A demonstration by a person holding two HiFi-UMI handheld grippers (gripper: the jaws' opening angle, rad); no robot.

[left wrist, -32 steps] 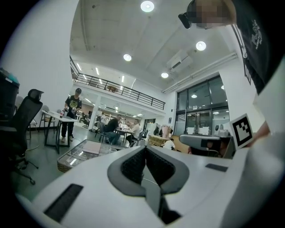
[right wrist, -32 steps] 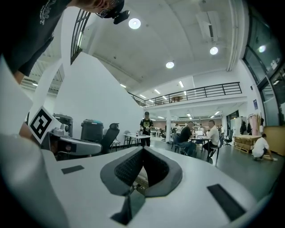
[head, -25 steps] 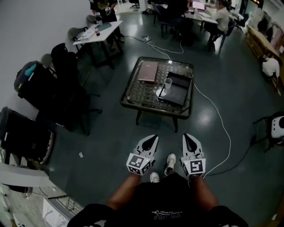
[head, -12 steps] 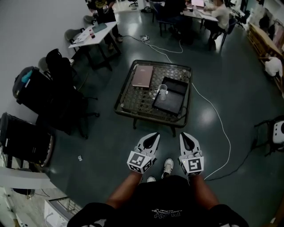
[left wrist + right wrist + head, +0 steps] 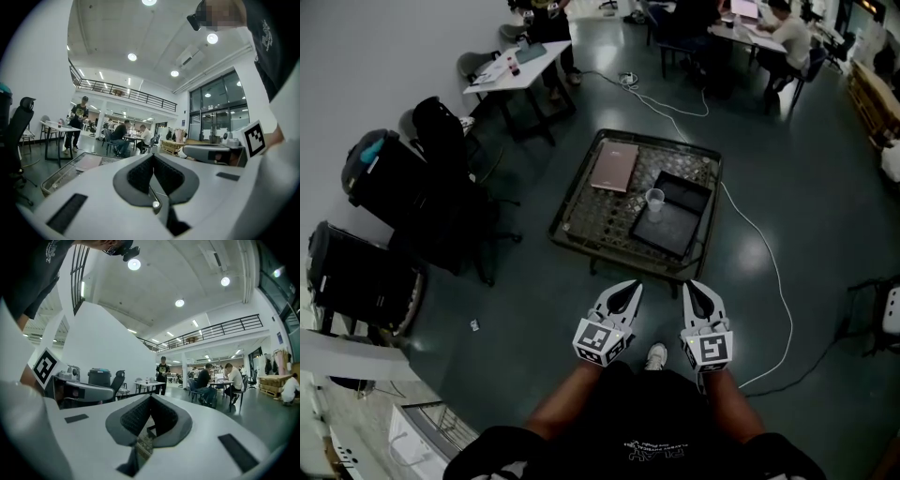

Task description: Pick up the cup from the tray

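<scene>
Presently both tongs are pressed together and empty. My left gripper (image 5: 627,291) and right gripper (image 5: 693,291) hang side by side at my waist, well apart from the table (image 5: 581,217). Each gripper view shows the pads meeting with nothing between them.

The cup (image 5: 654,200) stands upright at the left edge of the tray (image 5: 672,228), on the table's right half, near a book (image 5: 614,167). Whether it sits inside the rim I cannot tell.

Step in hand, by my judgement: the approach. The grasp is not yet begun.

Recommendation:
- Close on the table first.
- Spread one gripper's jaws before reaching.
- Come at the cup level from the side and straddle its wall squarely.
- Pinch gently and lift straight up, clear of the tray's rim.
</scene>
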